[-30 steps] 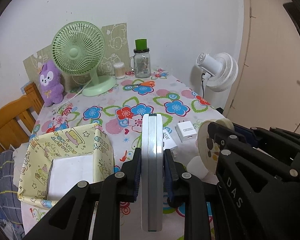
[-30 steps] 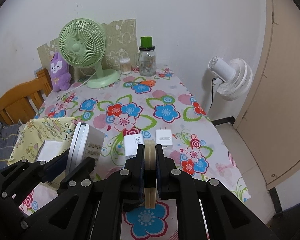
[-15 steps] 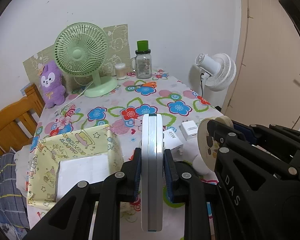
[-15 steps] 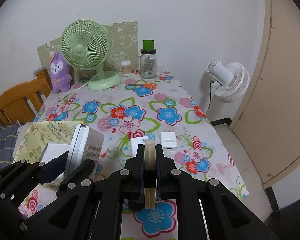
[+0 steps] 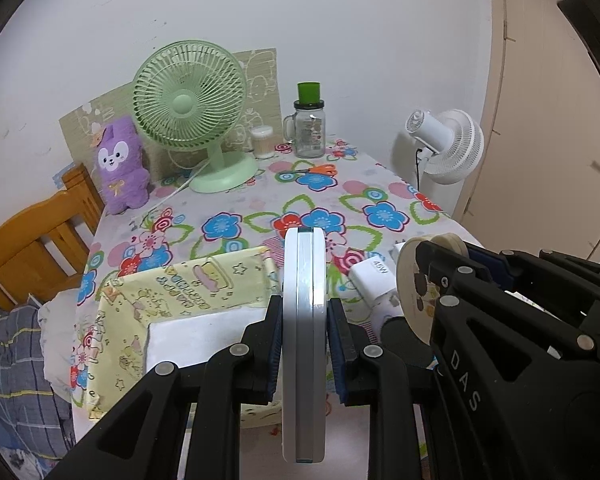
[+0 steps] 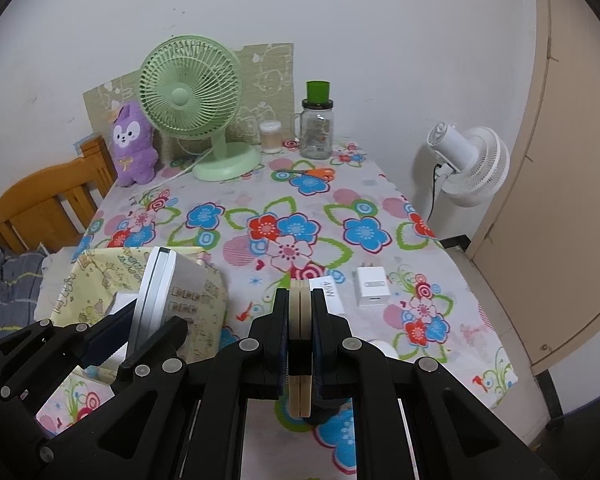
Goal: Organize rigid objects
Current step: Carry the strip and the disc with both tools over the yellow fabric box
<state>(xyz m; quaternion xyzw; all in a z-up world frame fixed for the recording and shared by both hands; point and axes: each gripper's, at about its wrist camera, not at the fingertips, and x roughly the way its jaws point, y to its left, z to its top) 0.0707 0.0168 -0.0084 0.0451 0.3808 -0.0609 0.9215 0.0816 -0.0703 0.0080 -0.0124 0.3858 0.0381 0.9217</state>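
My left gripper [image 5: 303, 320] is shut on a flat white device [image 5: 303, 276] held on edge; the right wrist view shows keys on the device's face [image 6: 184, 296]. It hangs over the near right corner of a yellow patterned box [image 5: 188, 284] with a white inside [image 5: 204, 336]. My right gripper [image 6: 300, 316] is shut on two thin round wooden discs [image 6: 300, 300], held upright above the floral tablecloth [image 6: 284, 216]. Both grippers sit side by side at the table's near end. Two white chargers [image 6: 372, 286] [image 6: 331, 294] lie just past the discs.
At the far end stand a green desk fan [image 5: 188, 104], a purple plush [image 5: 120, 164], a small swab jar [image 5: 263, 142] and a glass jar with a green lid [image 5: 310, 128]; orange scissors [image 5: 316, 169] lie near them. Wooden chair [image 5: 32, 248] left, white floor fan [image 5: 448, 144] and door right.
Both grippers have drawn back from the table and risen a little, so the box and chargers now sit further ahead. Each still grips the same object.
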